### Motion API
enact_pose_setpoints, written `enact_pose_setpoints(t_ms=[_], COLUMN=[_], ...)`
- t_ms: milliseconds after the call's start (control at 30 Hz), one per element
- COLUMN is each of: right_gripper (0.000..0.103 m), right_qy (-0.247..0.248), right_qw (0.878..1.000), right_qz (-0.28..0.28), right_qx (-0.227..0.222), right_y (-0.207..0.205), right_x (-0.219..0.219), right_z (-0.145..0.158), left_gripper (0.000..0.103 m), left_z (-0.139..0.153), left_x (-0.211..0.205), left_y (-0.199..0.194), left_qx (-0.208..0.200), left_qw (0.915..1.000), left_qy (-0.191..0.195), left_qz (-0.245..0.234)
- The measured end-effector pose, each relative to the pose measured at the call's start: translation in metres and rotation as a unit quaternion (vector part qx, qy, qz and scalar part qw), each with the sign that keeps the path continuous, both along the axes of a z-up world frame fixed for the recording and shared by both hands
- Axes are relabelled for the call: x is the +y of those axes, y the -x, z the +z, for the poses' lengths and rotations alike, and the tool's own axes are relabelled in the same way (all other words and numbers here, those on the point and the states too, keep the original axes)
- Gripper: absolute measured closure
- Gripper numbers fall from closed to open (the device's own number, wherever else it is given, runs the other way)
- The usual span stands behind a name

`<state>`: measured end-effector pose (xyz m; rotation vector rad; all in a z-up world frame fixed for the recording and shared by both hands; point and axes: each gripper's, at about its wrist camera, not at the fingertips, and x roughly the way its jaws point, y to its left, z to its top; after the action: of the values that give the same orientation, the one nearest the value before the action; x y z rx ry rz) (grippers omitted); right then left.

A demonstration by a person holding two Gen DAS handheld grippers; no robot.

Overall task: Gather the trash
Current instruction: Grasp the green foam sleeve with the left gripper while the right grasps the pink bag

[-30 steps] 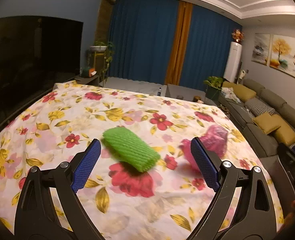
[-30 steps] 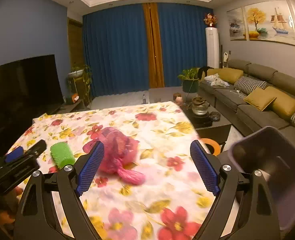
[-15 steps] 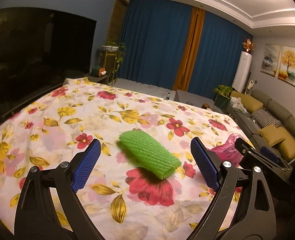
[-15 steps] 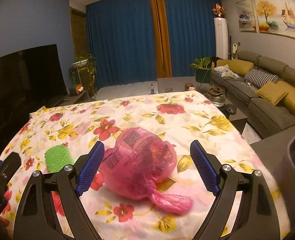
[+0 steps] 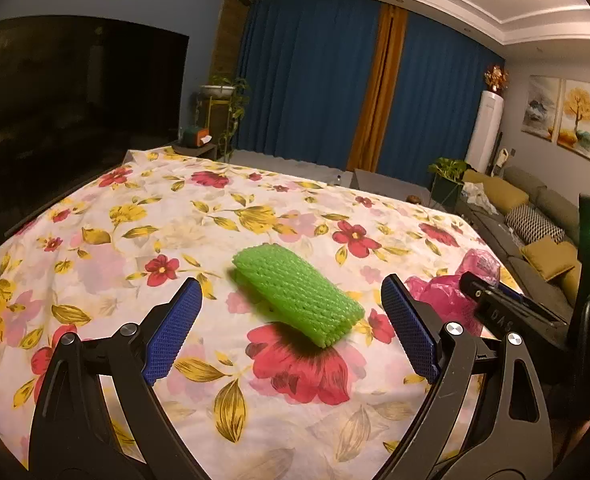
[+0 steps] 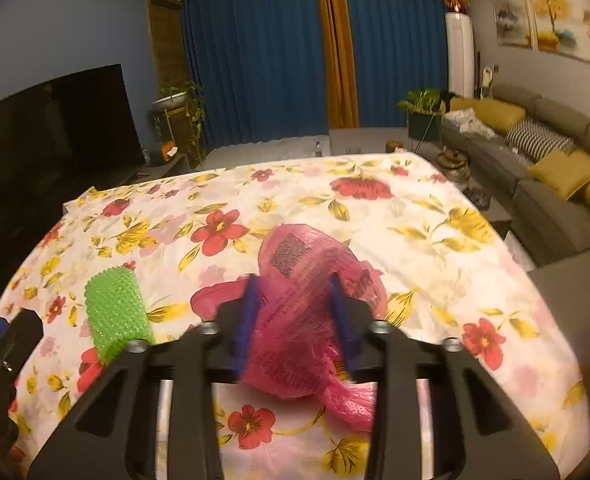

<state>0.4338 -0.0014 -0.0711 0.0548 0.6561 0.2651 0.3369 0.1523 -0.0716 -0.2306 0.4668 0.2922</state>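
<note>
- Your right gripper (image 6: 295, 312) has just been closing, and its blue fingers (image 6: 247, 312) now pinch the pink plastic bag (image 6: 307, 280) from both sides; the crumpled bag bulges up between them and its knotted tail hangs out below.
- The bag sits on the floral cloth (image 6: 415, 232) covering the worktop, toward the right-hand side of it, with a dark printed label facing up.
- Your left gripper (image 5: 291, 320) hovers with its fingers (image 5: 173, 334) spread wide, gripping nothing.
- The green foam net sleeve (image 5: 297, 294) lies on the cloth ahead of the left gripper, in line with the gap between the fingers but touching neither of them.
- In the right wrist view the sleeve (image 6: 115, 312) lies to the left of the bag, near it but apart.
- In the left wrist view the bag (image 5: 443, 296) shows just past the right-hand finger, with your right gripper's dark body against it.
</note>
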Motion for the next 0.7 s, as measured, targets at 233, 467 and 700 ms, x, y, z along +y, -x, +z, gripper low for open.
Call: enact_pose_setpoints(t_ms=[233,467,700], right_gripper=[0.093,0.093,0.093], right_qy=[-0.007,0.000,-0.004], right_qw=[1.000,0.999,0.997], right_qz=[-0.006,-0.019,-0.023], right_qx=[-0.004,-0.045,-0.076], right_y=[0.006,0.022,0.033], right_x=[-0.007,-0.012,-0.016], right_z=[0.001,0.018,0.034], left_gripper=[0.014,0.015,0.033], left_z=[-0.002,-0.011,-0.030], left_x=[-0.002,-0.003,0.005], left_y=[-0.010,-0.036,-0.067], left_qx=[0.009,0.050,0.125], left_qw=[0.9999,0.9987,0.9916], left_qy=[0.001,0.003,0.033], left_qz=[-0.010,-0.012,-0.012])
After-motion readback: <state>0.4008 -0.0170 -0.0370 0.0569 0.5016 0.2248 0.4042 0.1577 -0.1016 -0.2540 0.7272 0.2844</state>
